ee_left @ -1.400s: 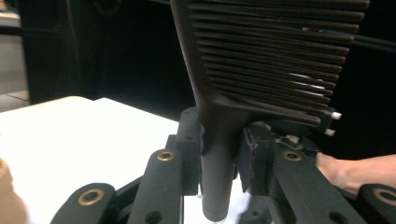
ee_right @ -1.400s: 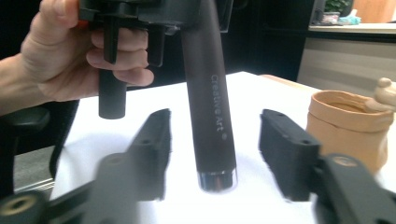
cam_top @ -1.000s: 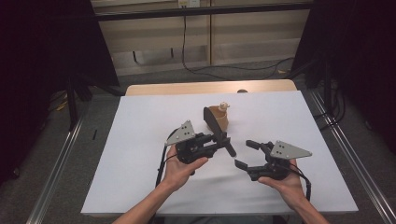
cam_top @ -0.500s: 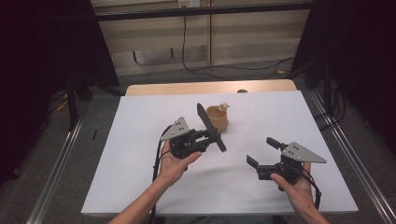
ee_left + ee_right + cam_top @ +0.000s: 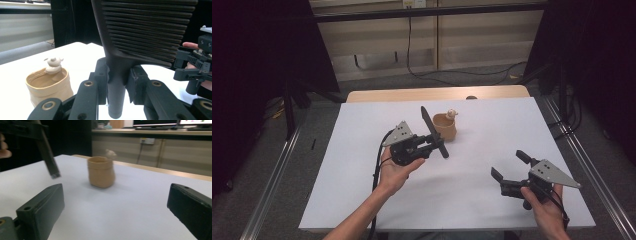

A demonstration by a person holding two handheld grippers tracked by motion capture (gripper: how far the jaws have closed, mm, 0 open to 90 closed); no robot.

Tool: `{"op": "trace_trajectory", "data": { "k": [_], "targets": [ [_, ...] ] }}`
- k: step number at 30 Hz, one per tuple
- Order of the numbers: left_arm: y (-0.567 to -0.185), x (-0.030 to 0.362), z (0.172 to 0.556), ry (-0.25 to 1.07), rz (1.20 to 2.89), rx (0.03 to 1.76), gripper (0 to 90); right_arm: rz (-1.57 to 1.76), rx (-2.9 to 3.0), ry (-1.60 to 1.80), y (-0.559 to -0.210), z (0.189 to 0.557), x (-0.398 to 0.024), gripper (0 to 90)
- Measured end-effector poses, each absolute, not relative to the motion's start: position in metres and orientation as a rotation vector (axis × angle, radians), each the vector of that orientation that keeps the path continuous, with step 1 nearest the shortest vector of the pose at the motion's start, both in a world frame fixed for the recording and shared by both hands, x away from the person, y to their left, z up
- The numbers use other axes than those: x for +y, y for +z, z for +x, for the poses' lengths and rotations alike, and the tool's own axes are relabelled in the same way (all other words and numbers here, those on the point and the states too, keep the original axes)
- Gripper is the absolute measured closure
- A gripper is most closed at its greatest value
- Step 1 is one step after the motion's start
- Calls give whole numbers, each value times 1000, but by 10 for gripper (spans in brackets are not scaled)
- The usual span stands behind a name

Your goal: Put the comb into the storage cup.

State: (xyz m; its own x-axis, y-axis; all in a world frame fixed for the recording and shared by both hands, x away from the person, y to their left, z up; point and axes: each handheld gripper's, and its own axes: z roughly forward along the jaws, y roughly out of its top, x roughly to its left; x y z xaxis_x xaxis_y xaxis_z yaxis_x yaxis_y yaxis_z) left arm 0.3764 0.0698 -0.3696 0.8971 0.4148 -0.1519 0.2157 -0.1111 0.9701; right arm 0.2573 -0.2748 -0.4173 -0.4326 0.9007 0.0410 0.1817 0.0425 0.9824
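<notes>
My left gripper [image 5: 434, 146] is shut on the handle of a black ribbed spatula-like tool [image 5: 432, 131], whose blade points up and away beside a tan pouch [image 5: 446, 127]. In the left gripper view the jaws clamp the tool's [image 5: 145, 30] stem, and the pouch [image 5: 47, 86] stands at the left with a small pale figure [image 5: 53, 65] on its rim. My right gripper [image 5: 508, 164] is low at the near right. Its jaws have just been opening and stand wide with nothing between them. In the right gripper view the right gripper [image 5: 115, 205] faces the pouch [image 5: 101, 175].
A white sheet [image 5: 362, 150] covers the table, with a wooden strip [image 5: 412, 94] along its far edge. Metal rails run along both sides. Dark curtains and a cabinet with cables stand behind. The right hand's gripper [image 5: 195, 67] shows at the right edge of the left gripper view.
The right gripper has drawn back to the right and toward the near edge, with its jaws wider. The left gripper has swung the black tool upright beside the pouch.
</notes>
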Motion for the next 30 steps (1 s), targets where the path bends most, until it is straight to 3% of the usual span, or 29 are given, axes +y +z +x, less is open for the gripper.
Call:
{"op": "trace_trajectory", "data": {
  "k": [13, 30],
  "targets": [
    [-372, 78, 390, 228, 1697, 562, 727, 1199, 1544, 1394, -428, 246, -304, 0],
    [-355, 86, 409, 303, 1675, 584, 727, 1158, 1581, 1426, -434, 242, -300, 0]
  ]
}}
